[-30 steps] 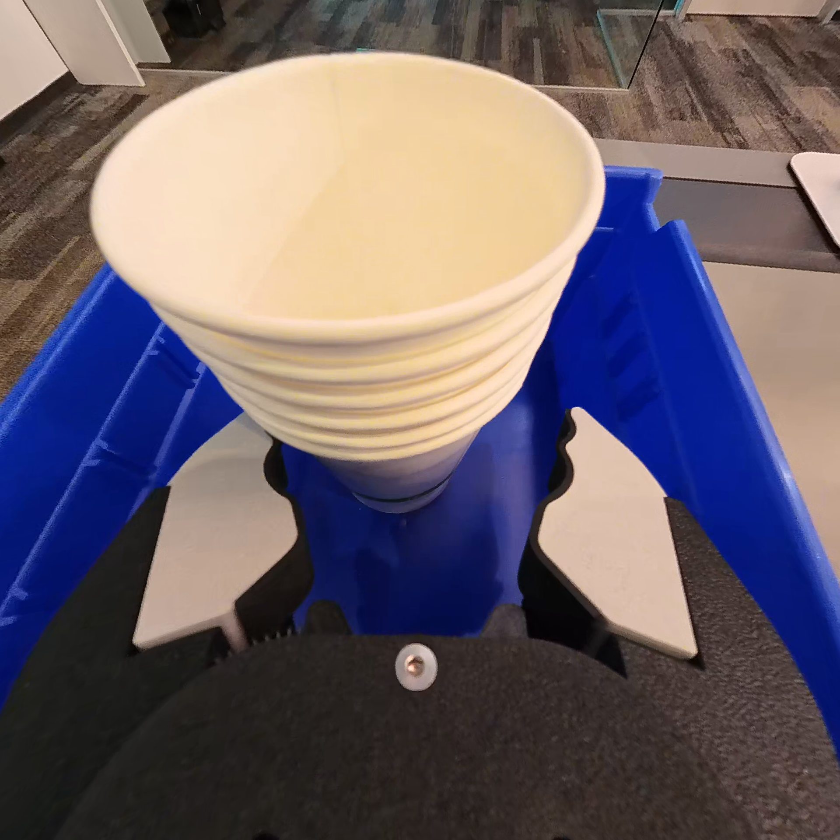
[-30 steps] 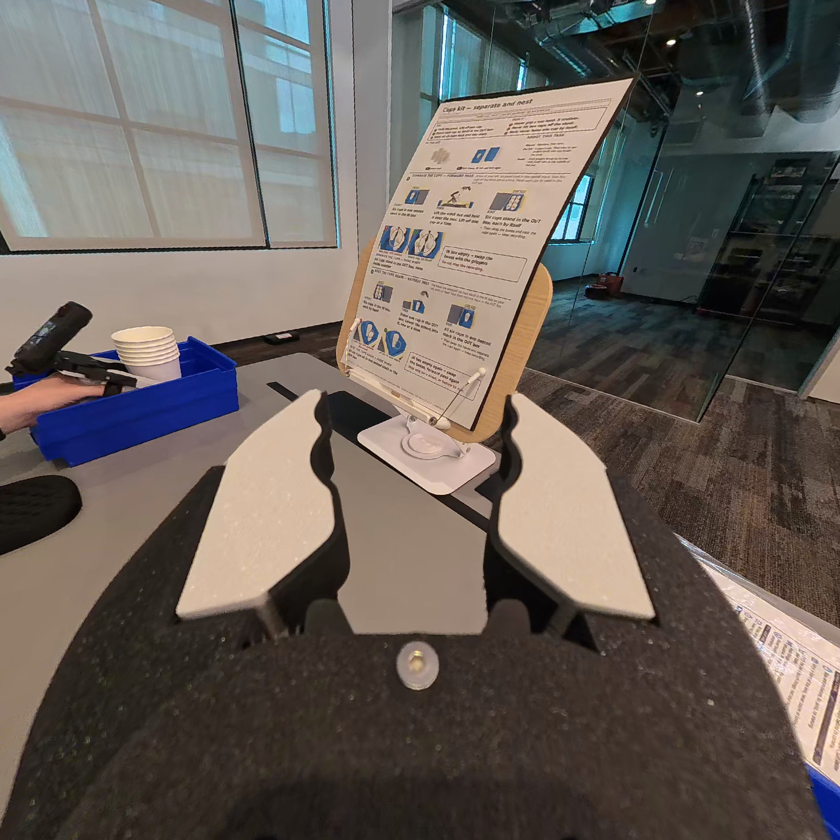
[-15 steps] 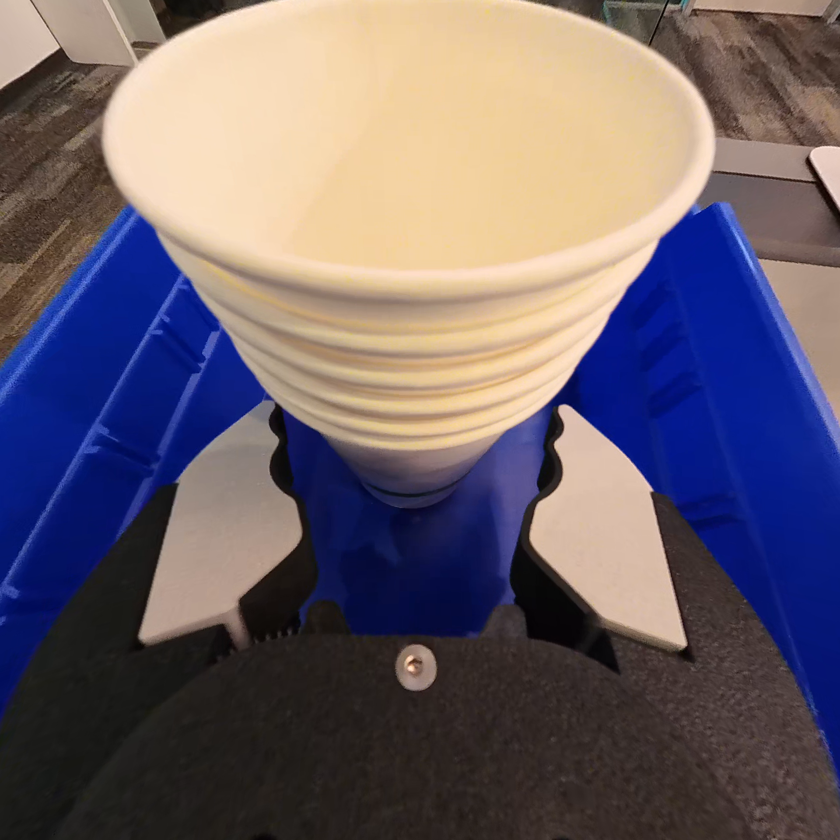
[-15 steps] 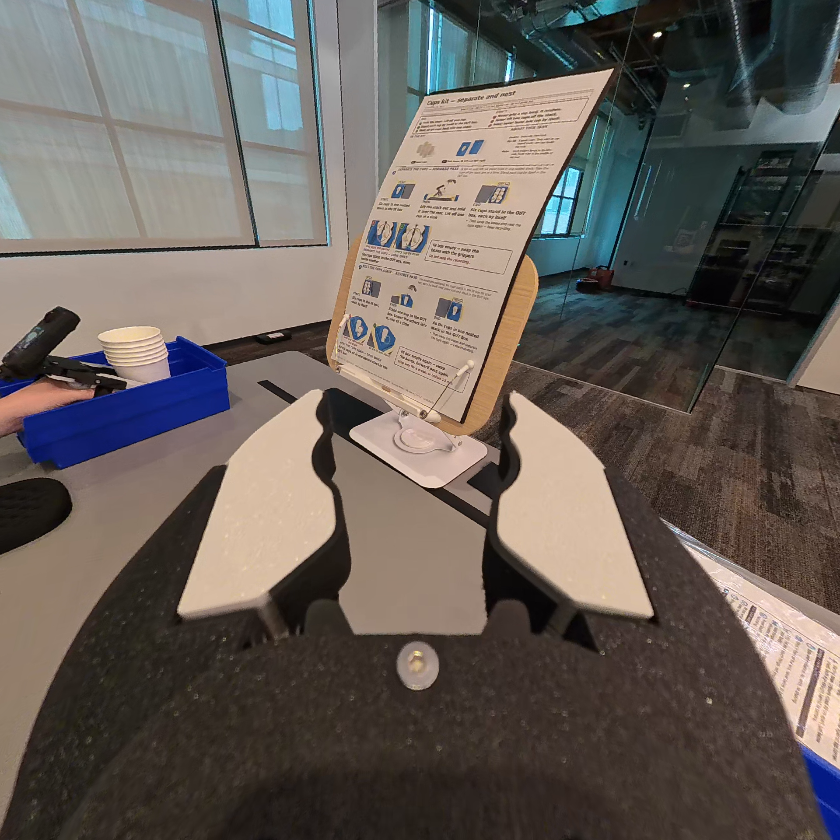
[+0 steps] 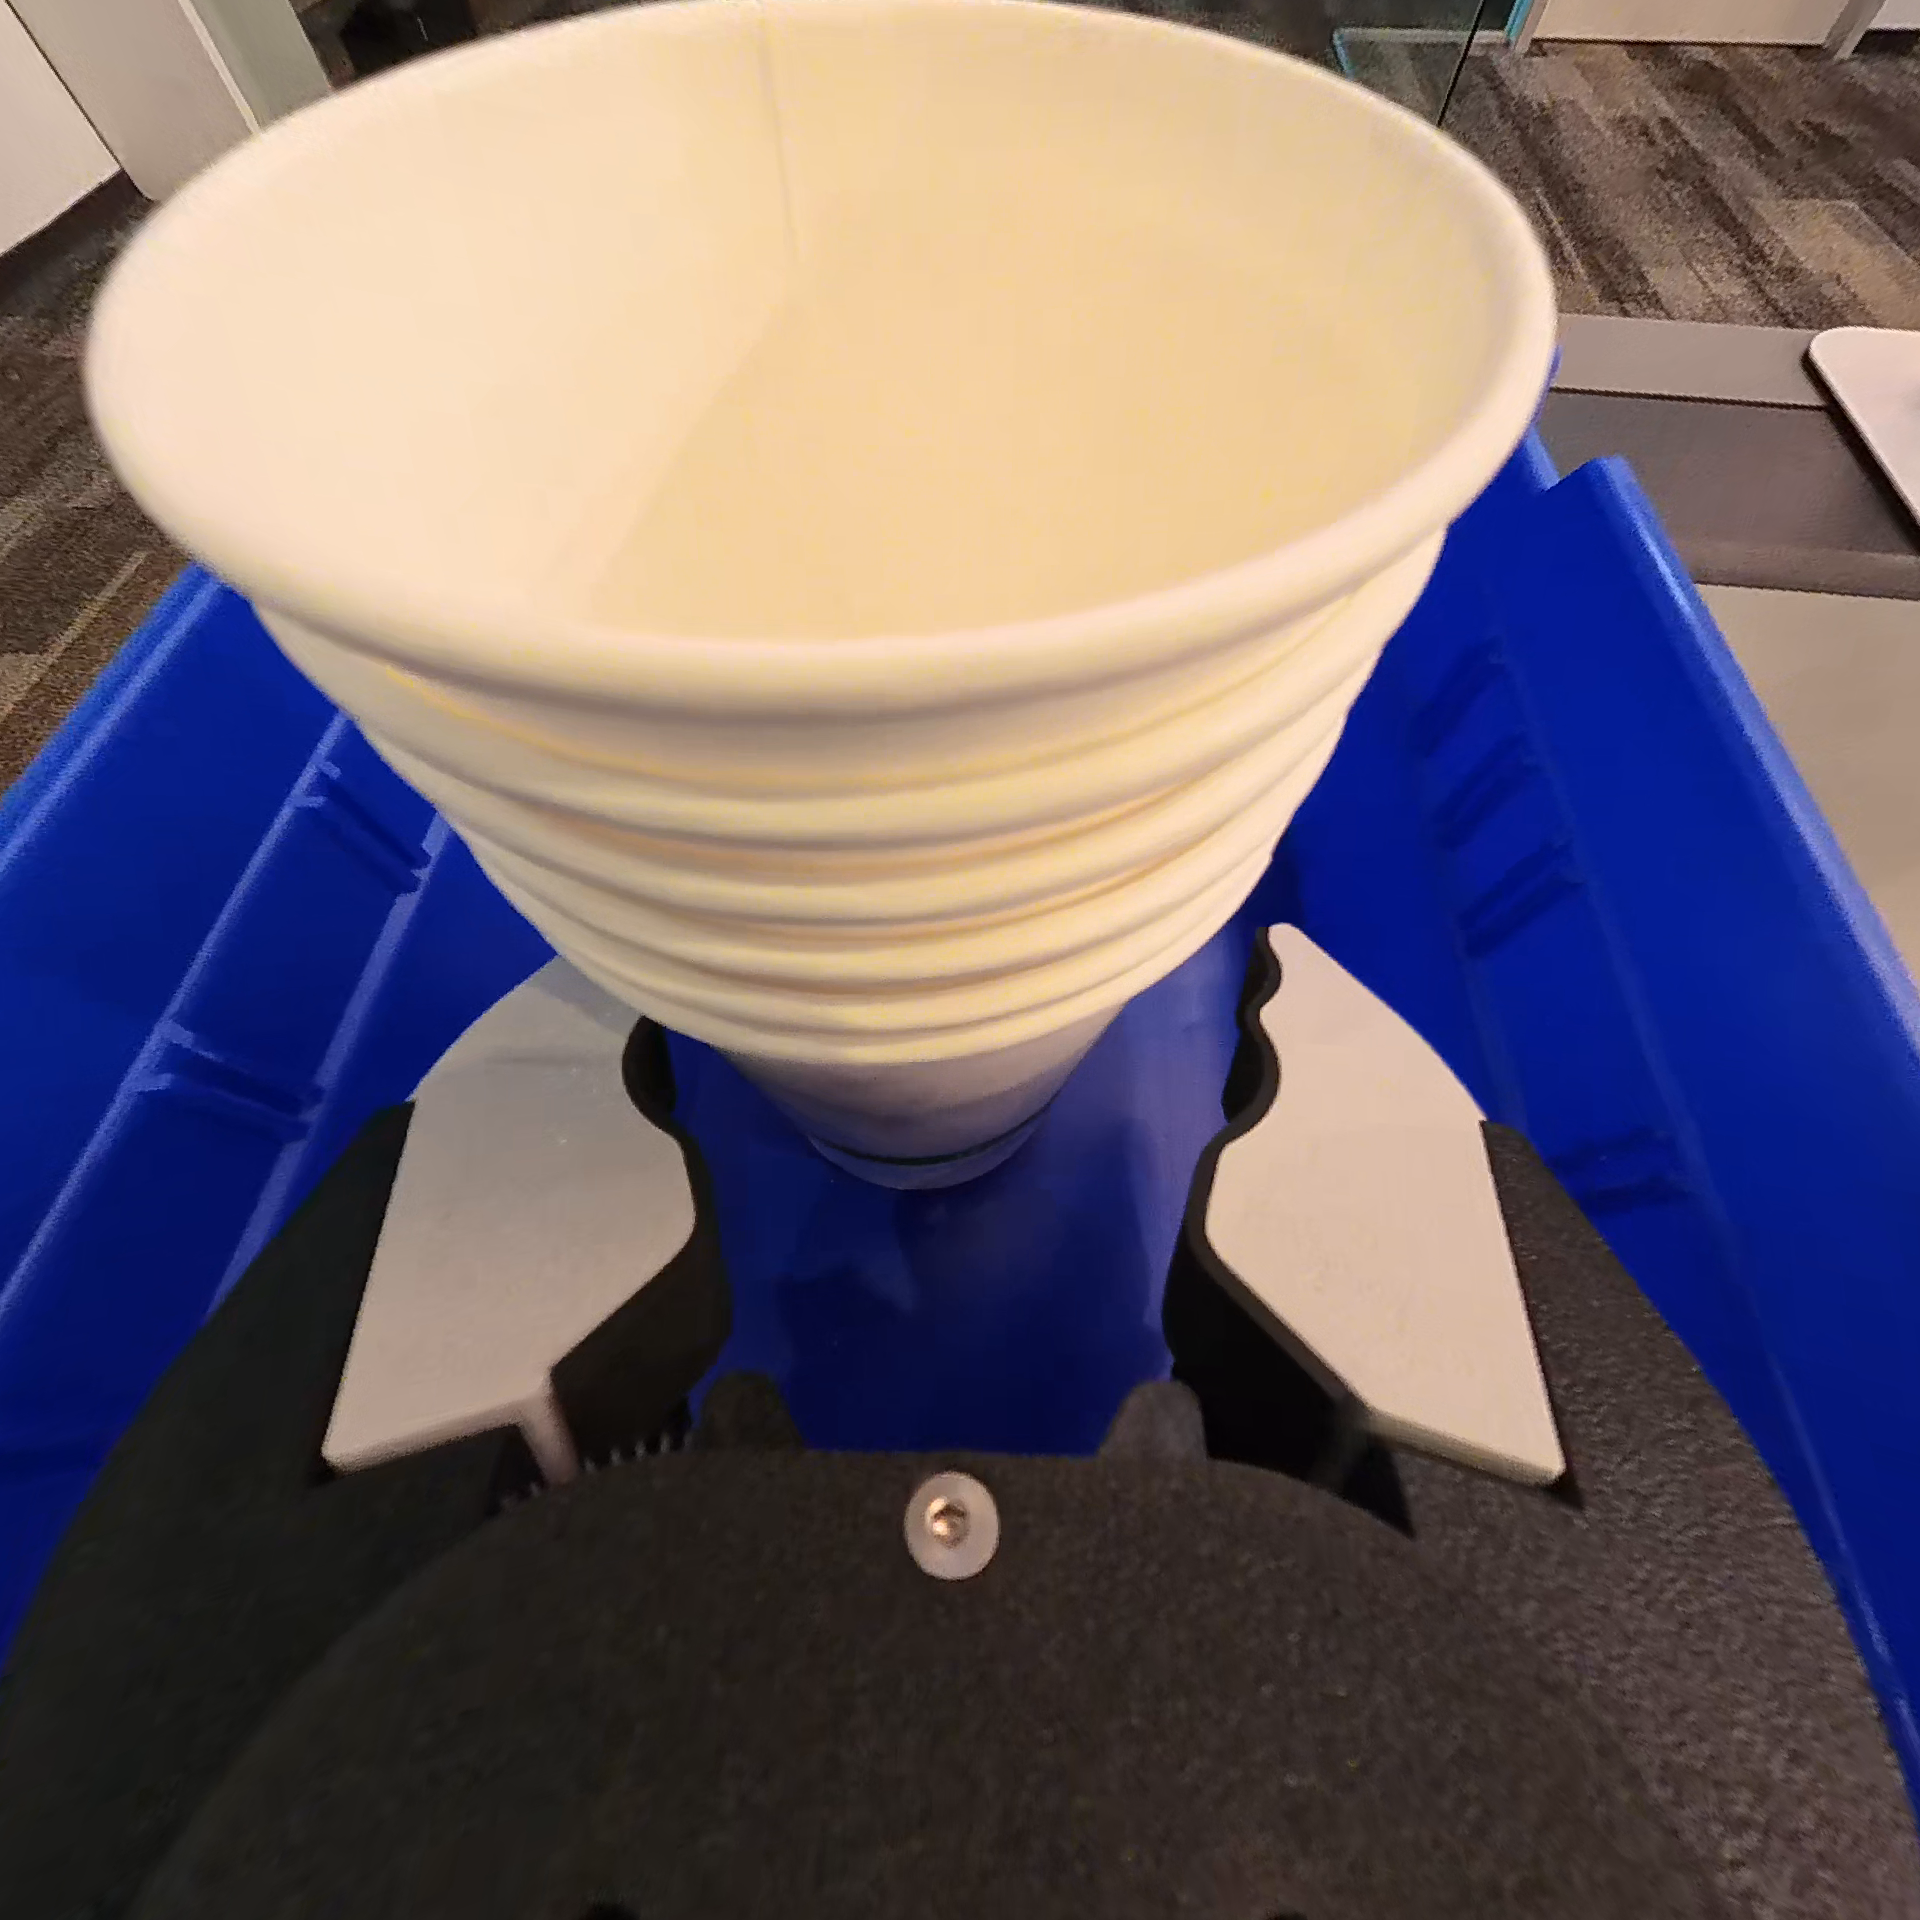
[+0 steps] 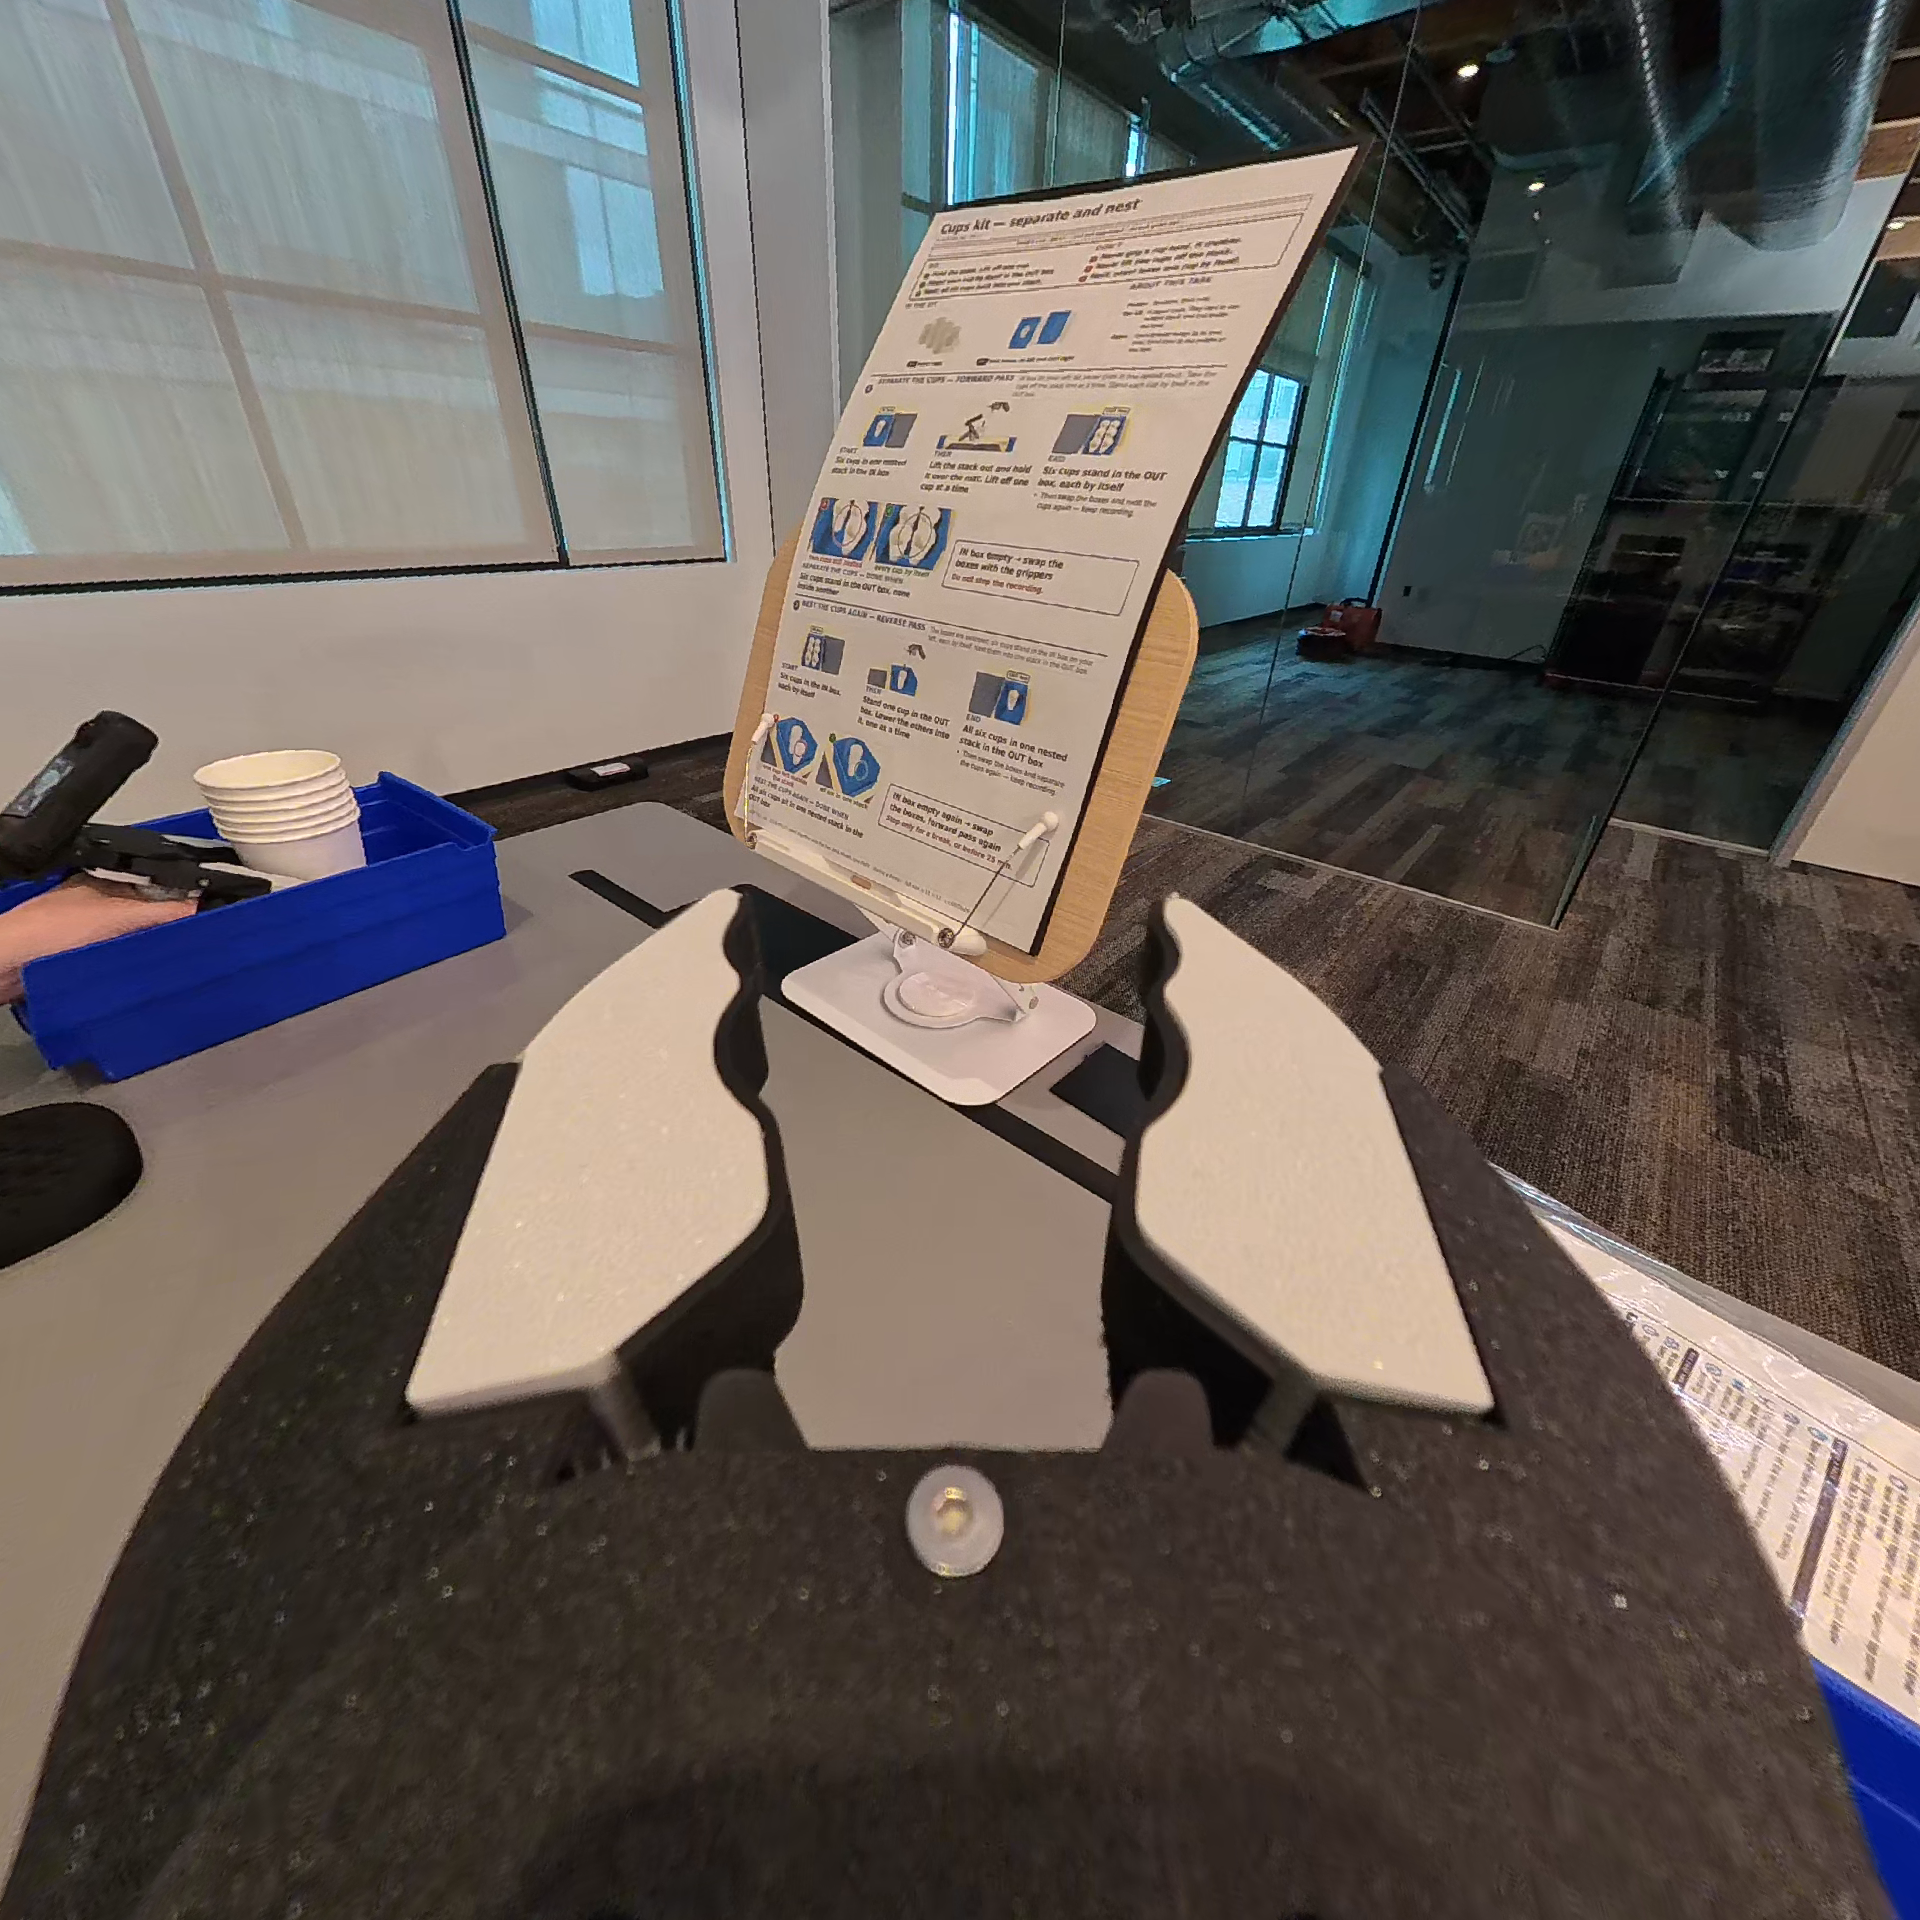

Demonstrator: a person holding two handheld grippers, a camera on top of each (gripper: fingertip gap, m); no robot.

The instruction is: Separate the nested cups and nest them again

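Betw. open left claw (image 5: 951, 1049) tips: nested cup stack (image 5: 831, 644), untouched.

Office room, grey tabletop, daylight from the left.
Large frosted grid-paned windows (image 6: 312, 281) sit in a white wall (image 6: 416, 665); mottled grey-brown carpet floor (image 6: 1558, 1039) runs to tall glass partition walls (image 6: 1558, 520); exposed silver ducting (image 6: 1714, 104) overhead; flat grey table surface (image 6: 312, 1122).
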